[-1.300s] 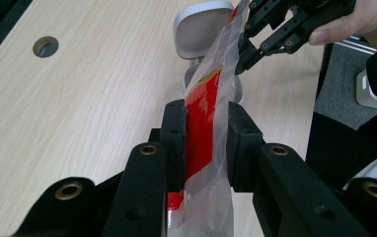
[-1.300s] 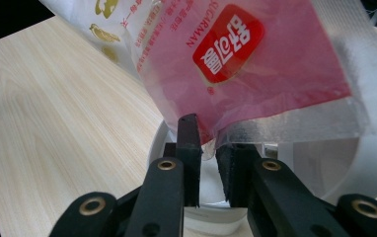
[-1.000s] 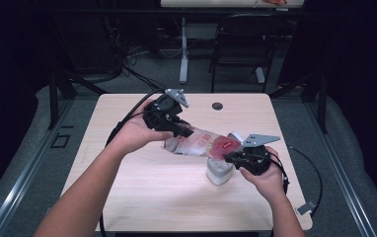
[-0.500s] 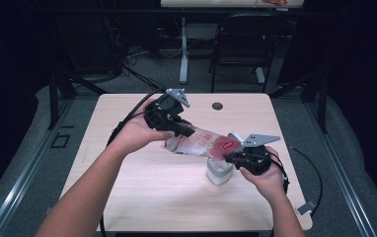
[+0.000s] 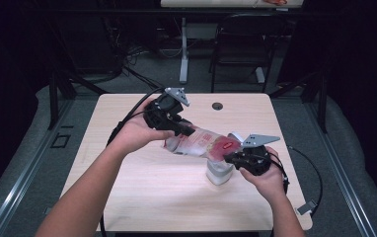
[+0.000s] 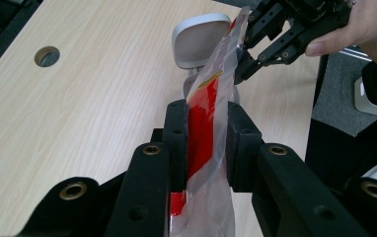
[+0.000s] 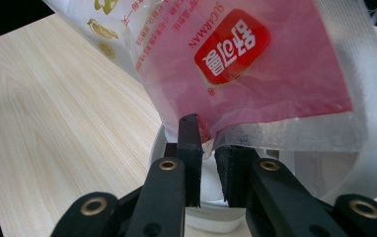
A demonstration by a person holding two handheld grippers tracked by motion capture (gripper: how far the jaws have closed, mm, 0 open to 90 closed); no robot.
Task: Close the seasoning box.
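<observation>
**Holding the pouch tipped over the white container**

Looking down from the high view first, I see almost no change from the earlier frames: both hands sit where they were a second ago, and the plastic pouch (image 5: 201,144) is stretched between them above the bench (image 5: 127,192). My left claw (image 5: 189,132) has the far end, my right claw (image 5: 228,157) the lower end, right over the white container (image 5: 219,173). With nothing shifting, I judge the pour is either just starting or stalled; I can't tell whether anything is leaving the pouch.

In the left gripper view, the left claw (image 6: 206,143) is clamped on the pouch (image 6: 208,98), its red print pinched between the pads. Beyond it the container's pale lid (image 6: 199,39) stands up, and the other claw nips the pouch's far edge.

In the right gripper view, the right claw (image 7: 207,155) is closed on the pouch's lower seam, the red logo (image 7: 232,45) upside down above it, the container rim (image 7: 216,217) just beneath.

Around them: a cable hole (image 5: 217,105) in the bench, well apart, and trailing cables (image 5: 127,116). The raised lid sits near the pouch mouth and could catch it.
</observation>
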